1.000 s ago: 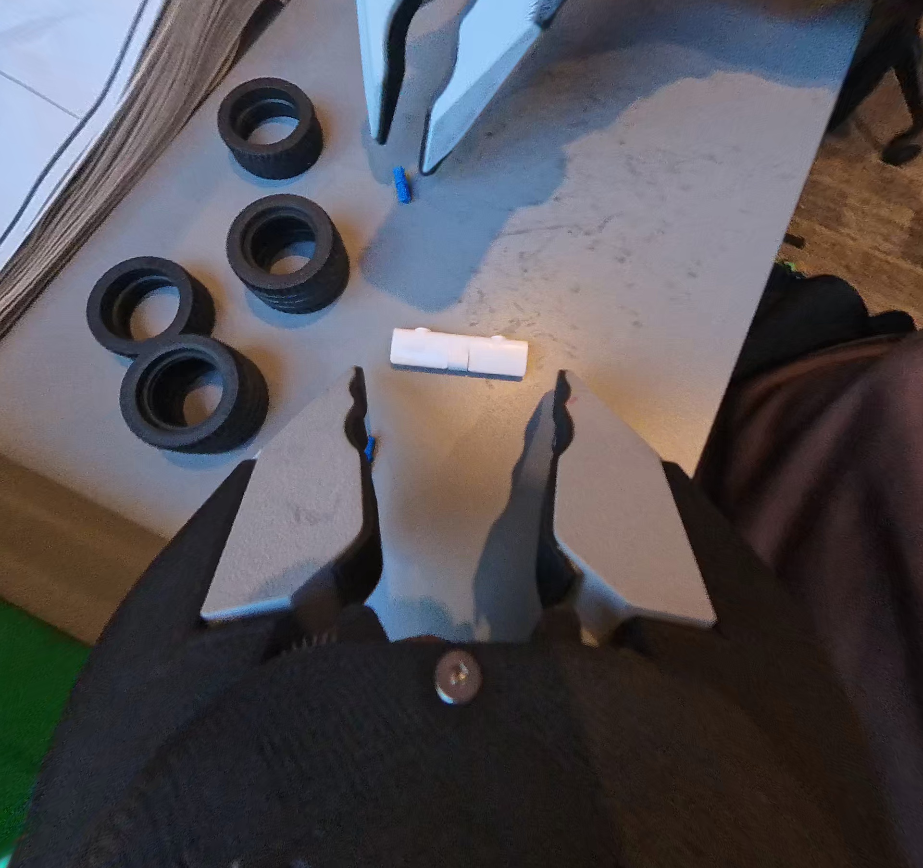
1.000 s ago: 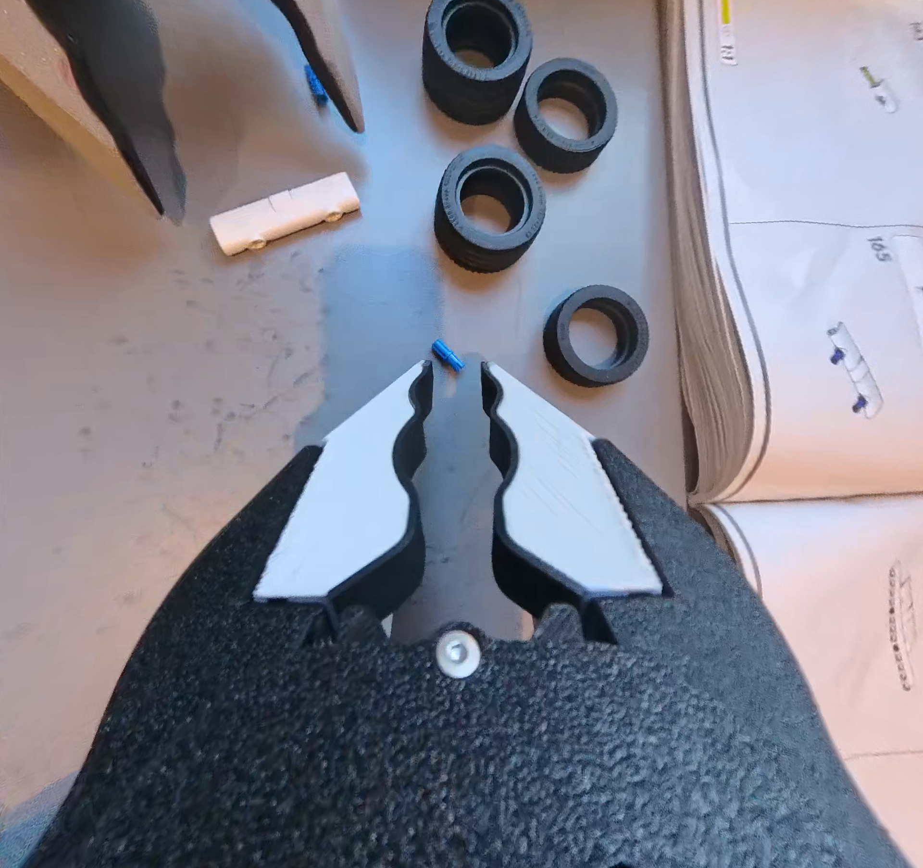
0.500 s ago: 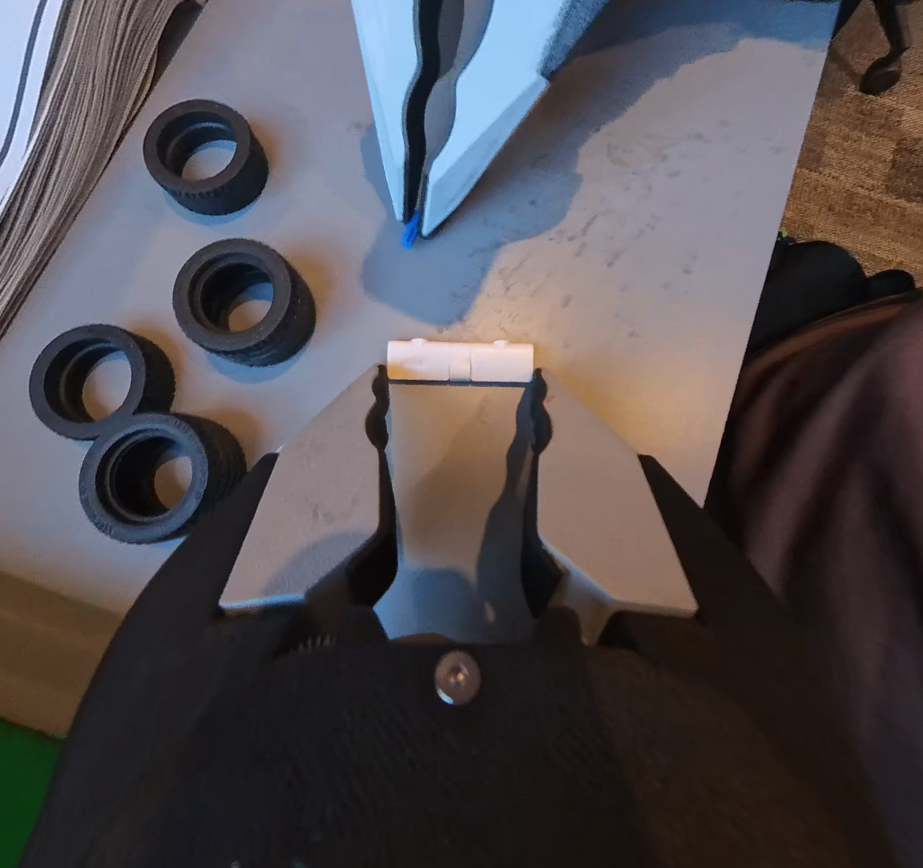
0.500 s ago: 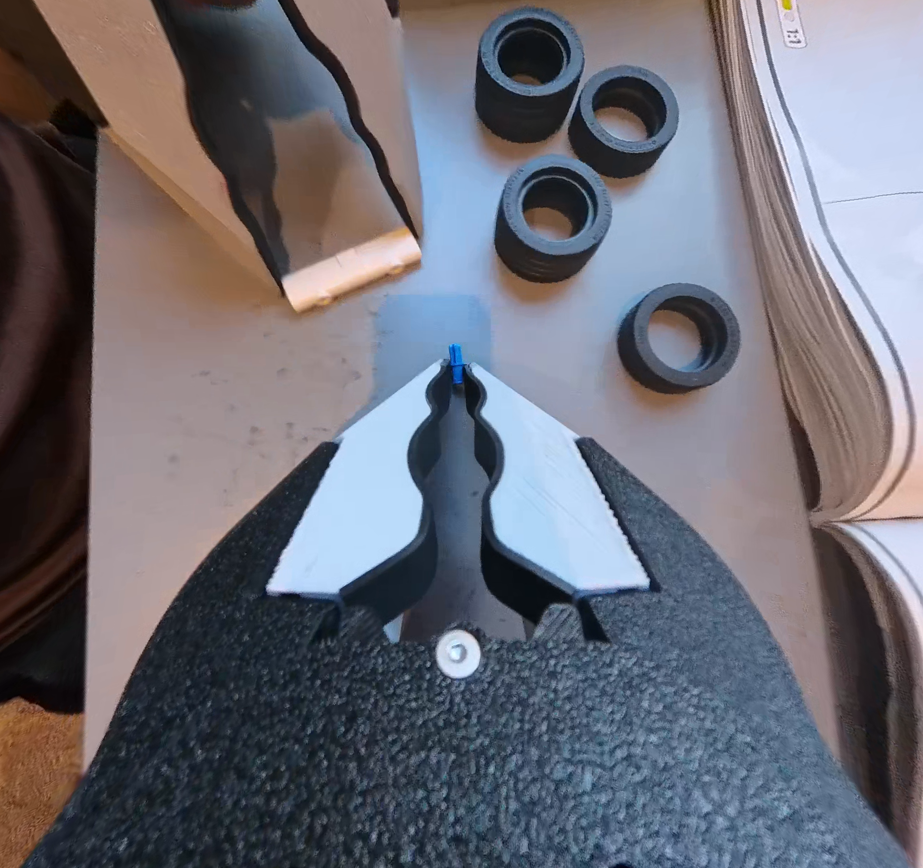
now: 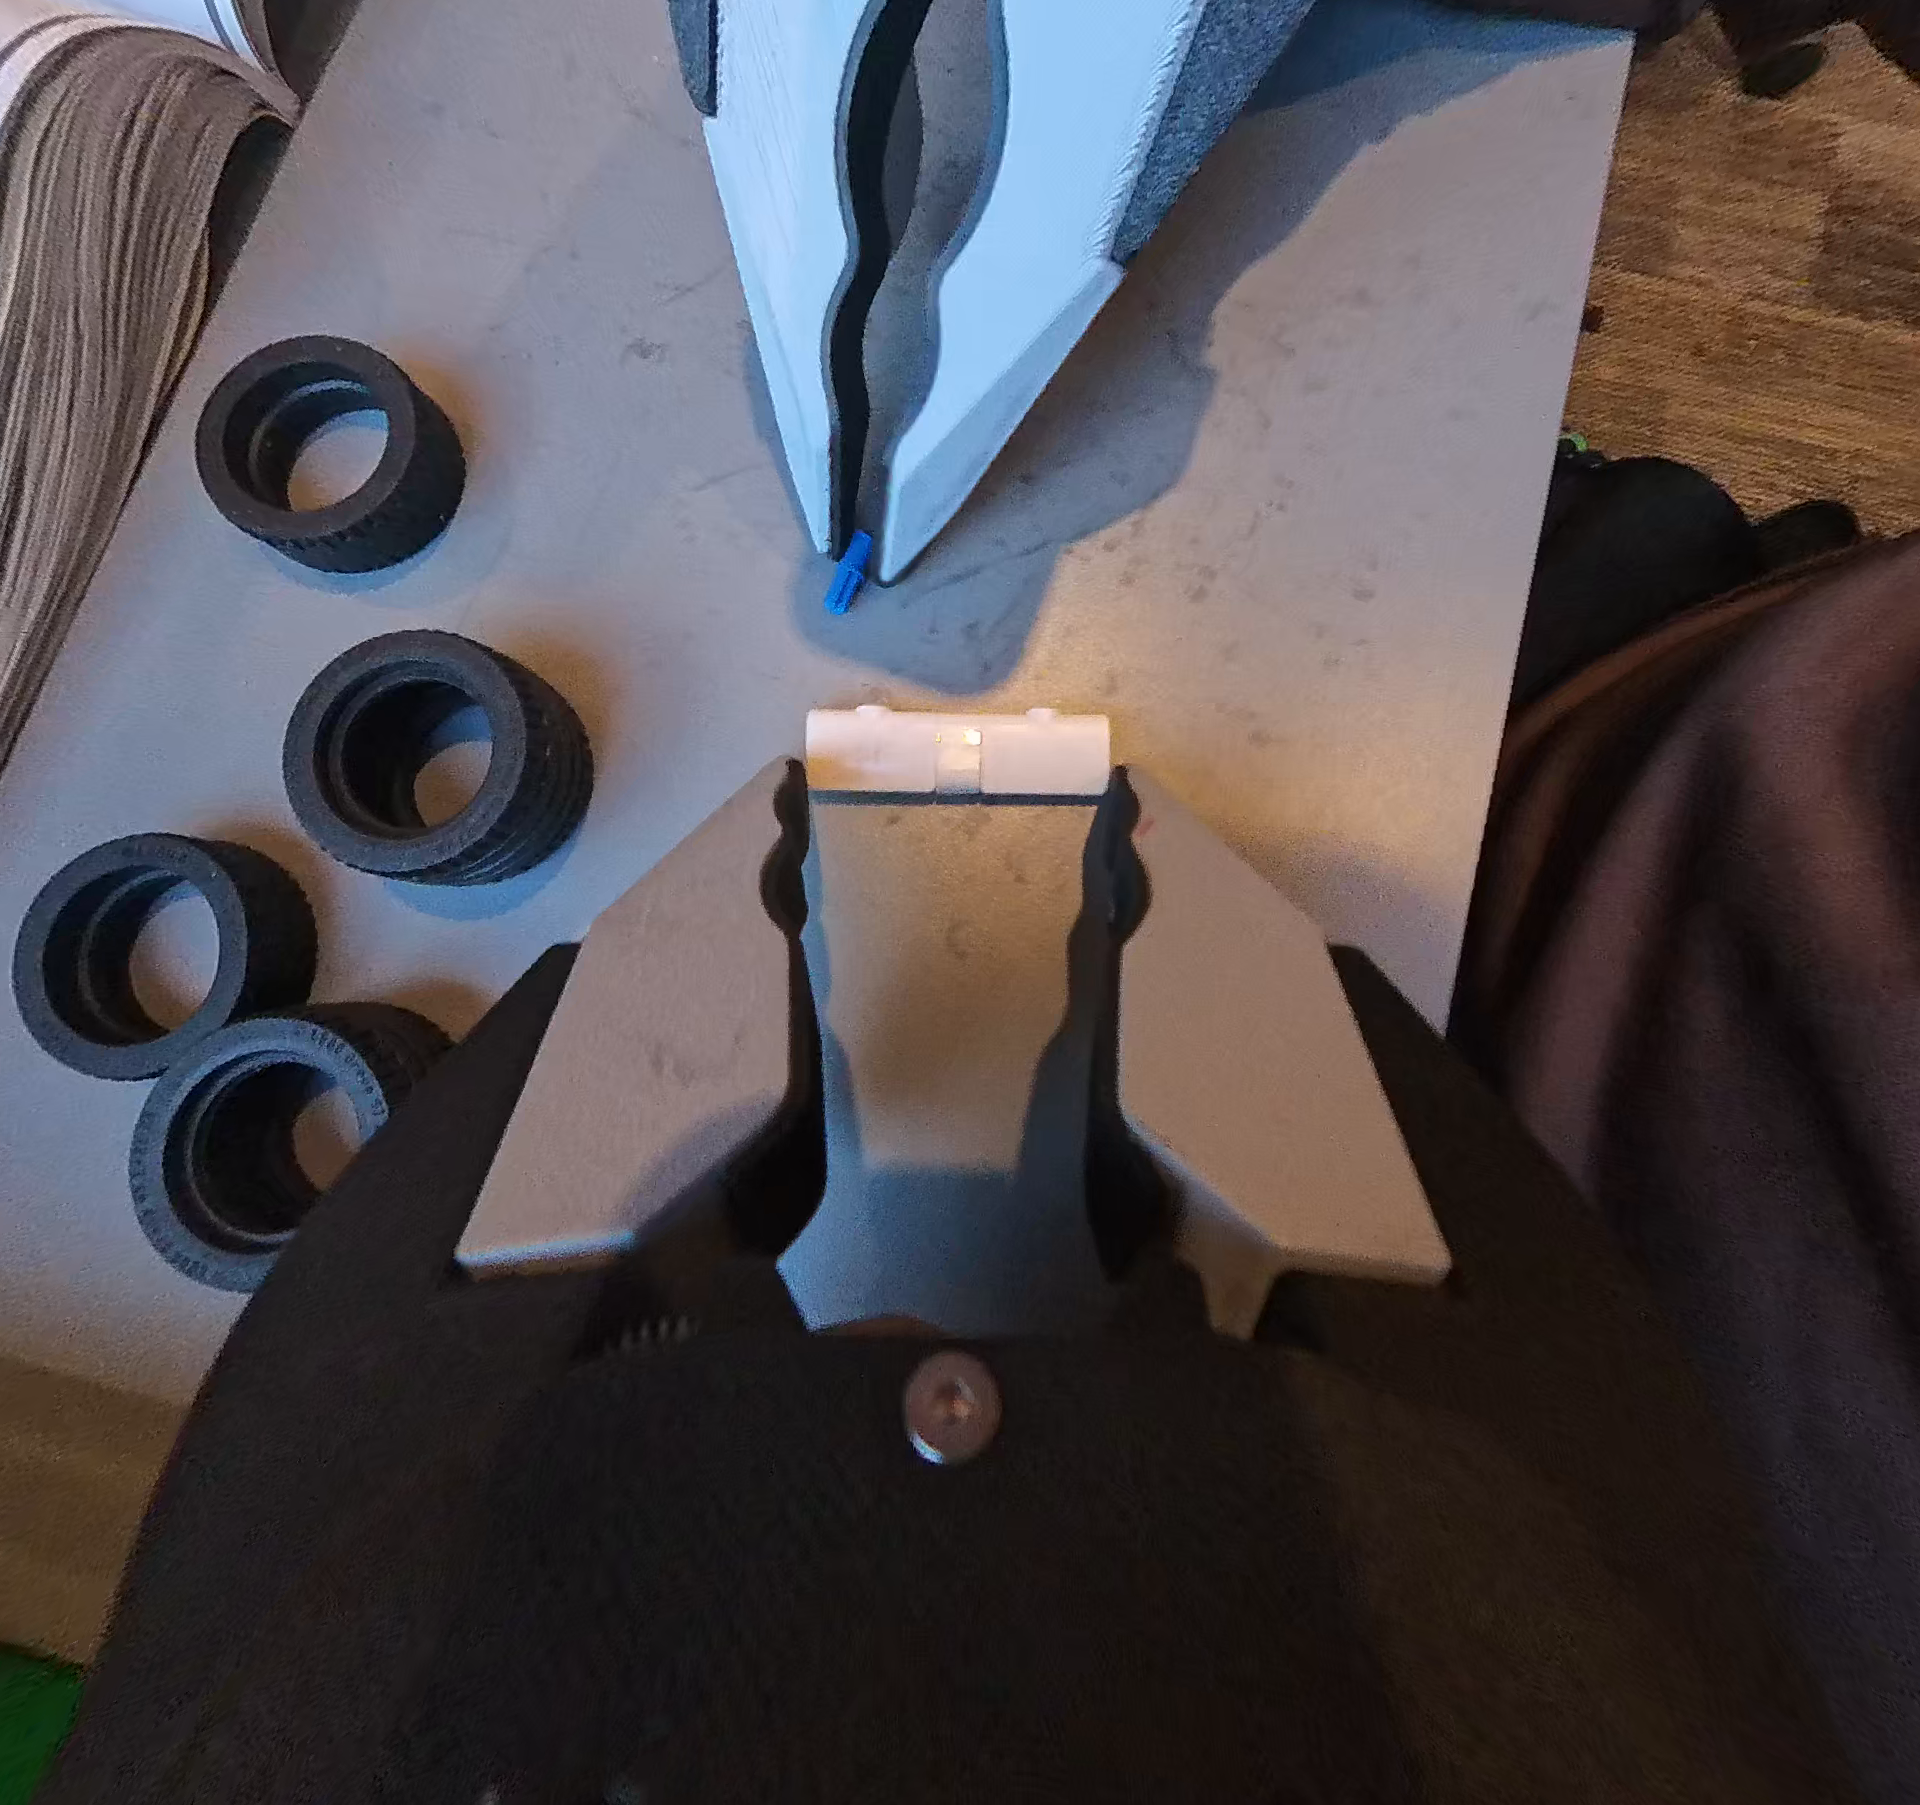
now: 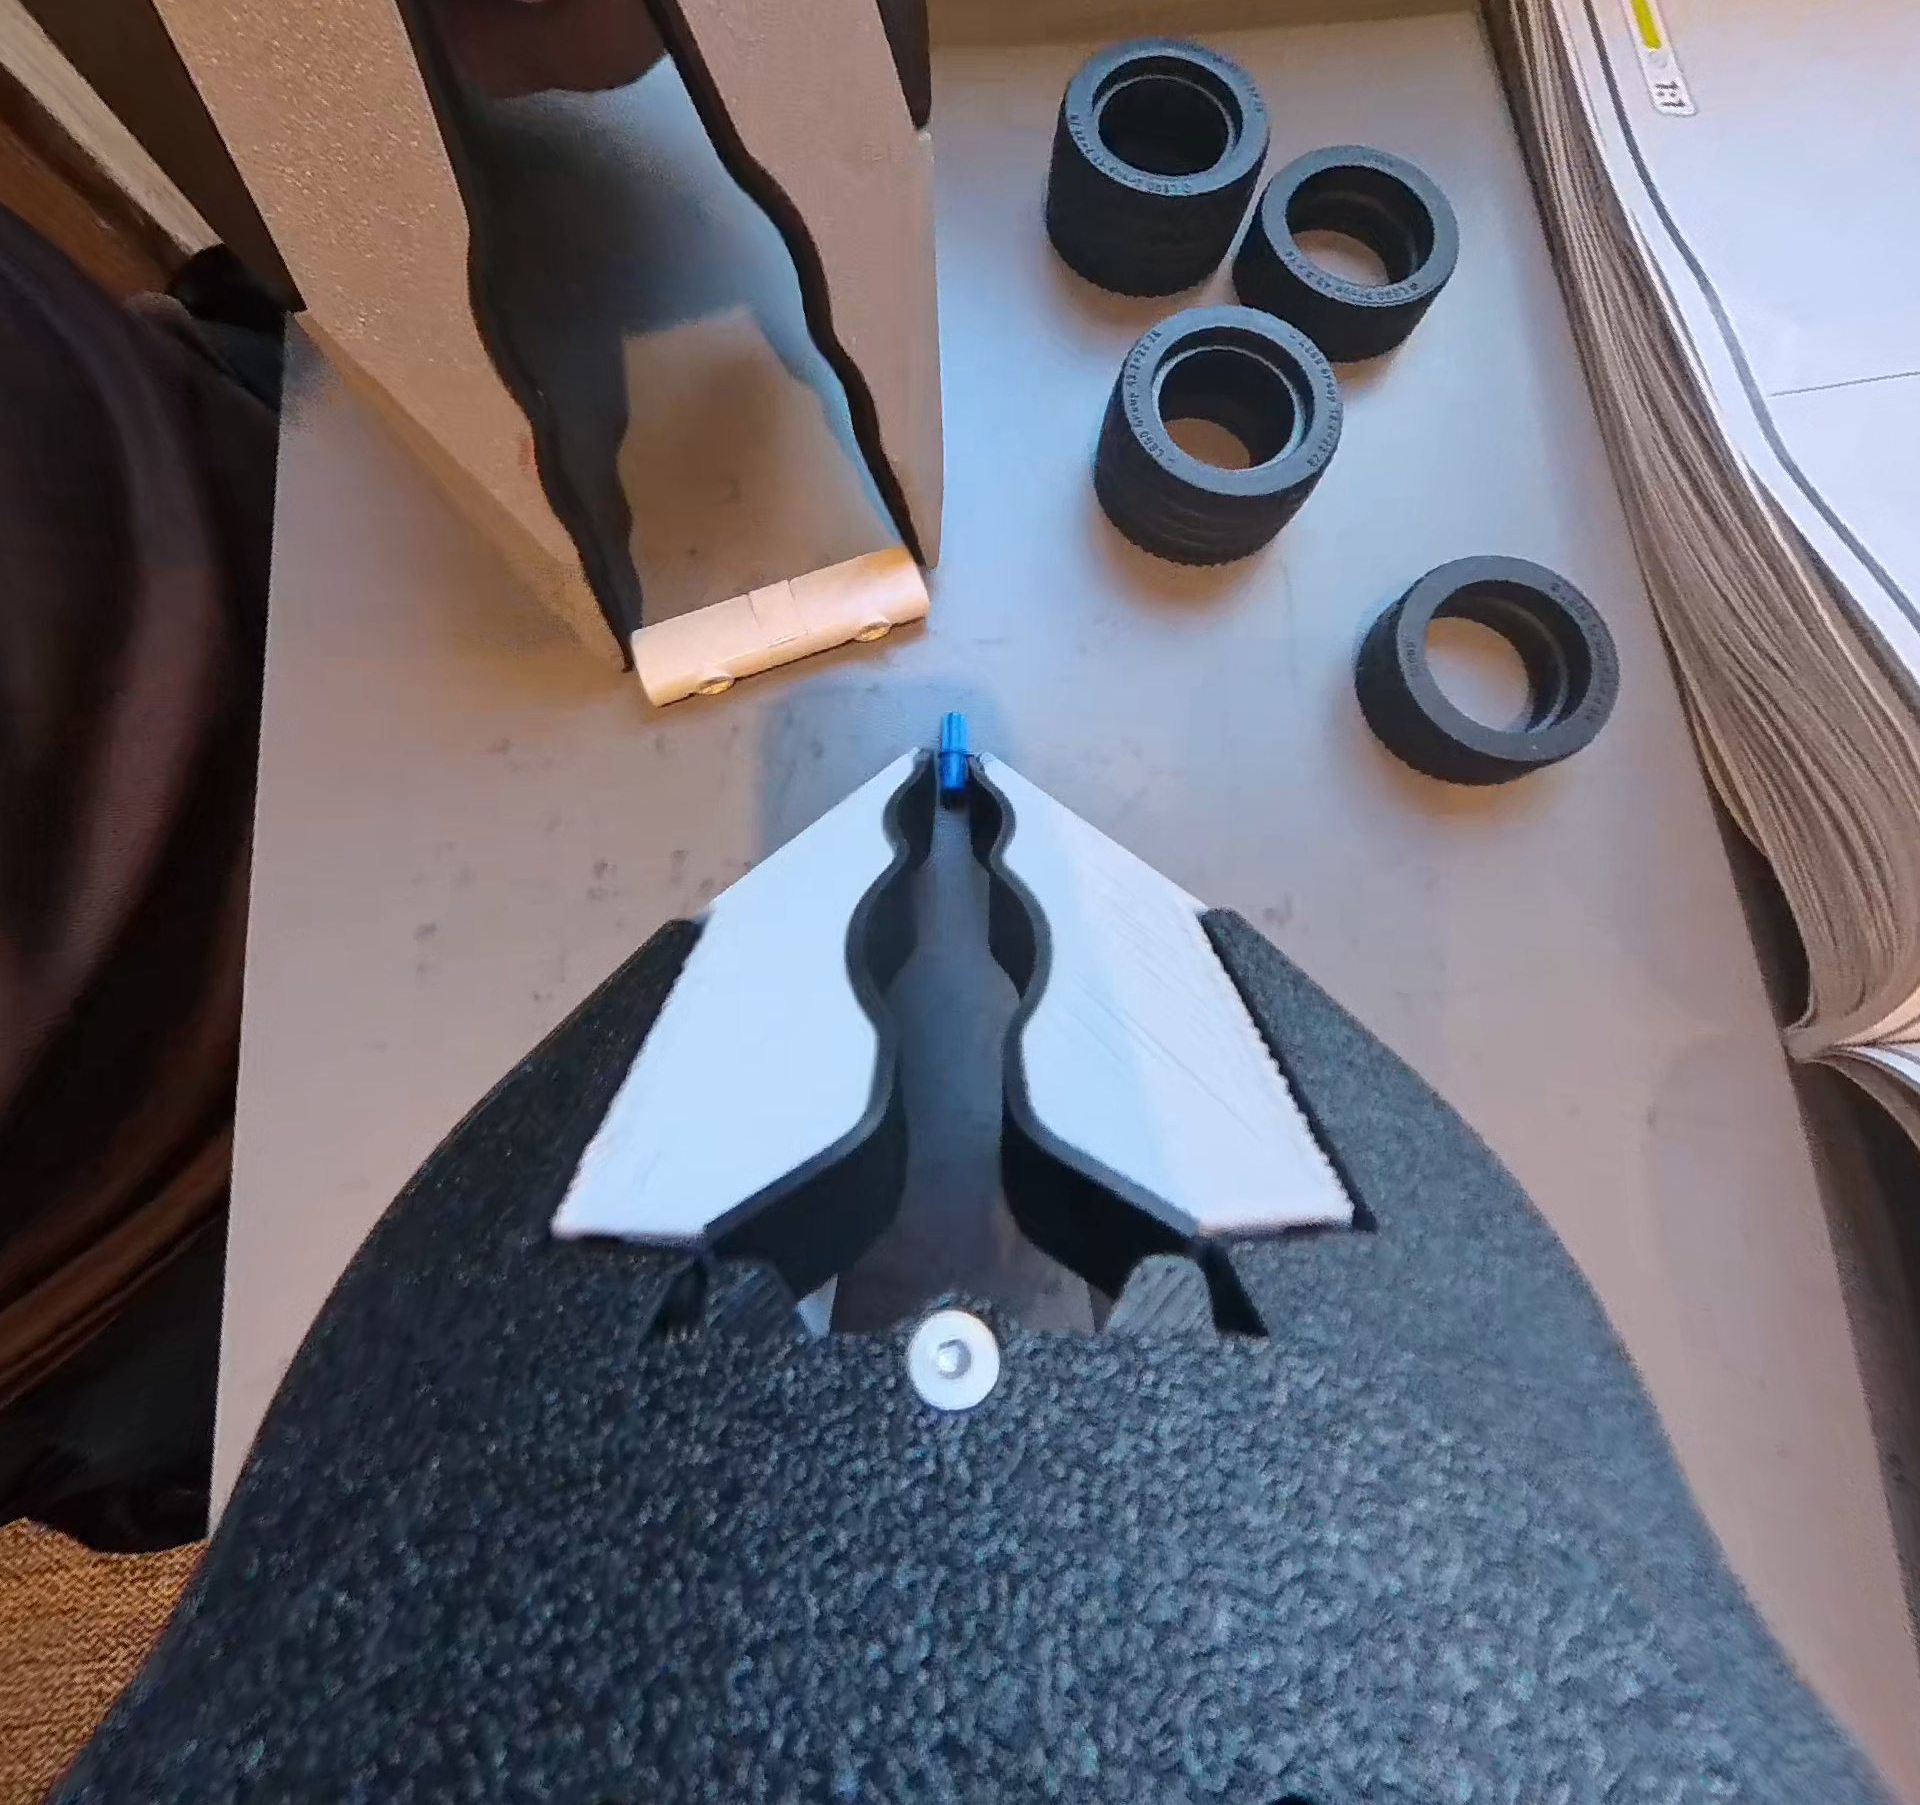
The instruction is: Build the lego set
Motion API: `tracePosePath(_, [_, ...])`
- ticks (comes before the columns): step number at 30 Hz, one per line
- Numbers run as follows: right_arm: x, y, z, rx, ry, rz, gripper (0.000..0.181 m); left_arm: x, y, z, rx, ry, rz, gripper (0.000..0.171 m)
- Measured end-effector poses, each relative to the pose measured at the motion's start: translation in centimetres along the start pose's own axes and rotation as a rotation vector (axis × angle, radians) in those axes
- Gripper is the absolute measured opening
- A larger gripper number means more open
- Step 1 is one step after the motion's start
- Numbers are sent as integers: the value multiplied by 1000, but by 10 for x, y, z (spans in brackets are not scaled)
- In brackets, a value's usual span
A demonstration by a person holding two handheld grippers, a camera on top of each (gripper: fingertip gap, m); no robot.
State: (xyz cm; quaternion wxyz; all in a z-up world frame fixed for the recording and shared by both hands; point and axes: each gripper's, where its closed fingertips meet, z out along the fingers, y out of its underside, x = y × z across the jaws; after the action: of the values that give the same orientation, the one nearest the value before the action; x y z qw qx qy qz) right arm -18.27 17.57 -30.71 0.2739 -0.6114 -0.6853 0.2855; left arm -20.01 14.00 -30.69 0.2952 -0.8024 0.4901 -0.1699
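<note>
Blue plastic, a short connector pin (image 6: pixel 950 756), sits pinched at the very tips of your right tool (image 6: pixel 950 763), whose jaws are pressed together on it so that about half the pin projects forward, just above the pale grey surface (image 6: pixel 1195 820). Your left tool (image 5: pixel 956 779) is spread to the length of the white rectangular lego beam (image 5: pixel 956 749) and grips it end to end, the beam lying on the surface or barely off it; which, the views do not settle. Pin and beam are near each other but apart.

The step in hand appears to be seating the pin in a hole in the beam's side. To do it well, hold the beam level and steady, turn its holed face toward the pin, line the pin's axis up squarely with one hole, and push straight in without twisting; the grip on the pin is shallow, so a skewed push may flick it out.

Four black ribbed rubber tyres (image 6: pixel 1216 436) stand loose to the side, well clear of both tools. Raised lettering runs round their sidewalls, and the open white instruction booklet (image 6: pixel 1787 197) carries a yellow-marked tag and printed lines; none of this is reproduced here.
</note>
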Motion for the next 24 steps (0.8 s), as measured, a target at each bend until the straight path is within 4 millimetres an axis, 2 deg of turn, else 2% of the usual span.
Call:
tracePosePath(3, [-1, 0, -2, 9, -12, -8, 9, -1, 0, -1, -18, -18, 7, 57])
tracePosePath(11, [0, 2, -2, 1, -5, -23, 4, -3, 1, 0, -41, -7, -16, 62])
tracePosePath(14, [-2, 0, -3, 16, 11, -56, 4, -5, -4, -7, -19, -22, 2, 61])
tracePosePath(18, [-6, -9, -10, 89, -7, -57, 4, -12, -24, -19, 45, -41, 47, 52])
tracePosePath(21, [-10, -16, -14, 131, -25, -63, 4, -19, -30, -15, 23, -74, 155, 40])
tracePosePath(24, [-14, -21, -17, 154, -24, -92, 4, -16, -33, -6, 9, -55, 228, 22])
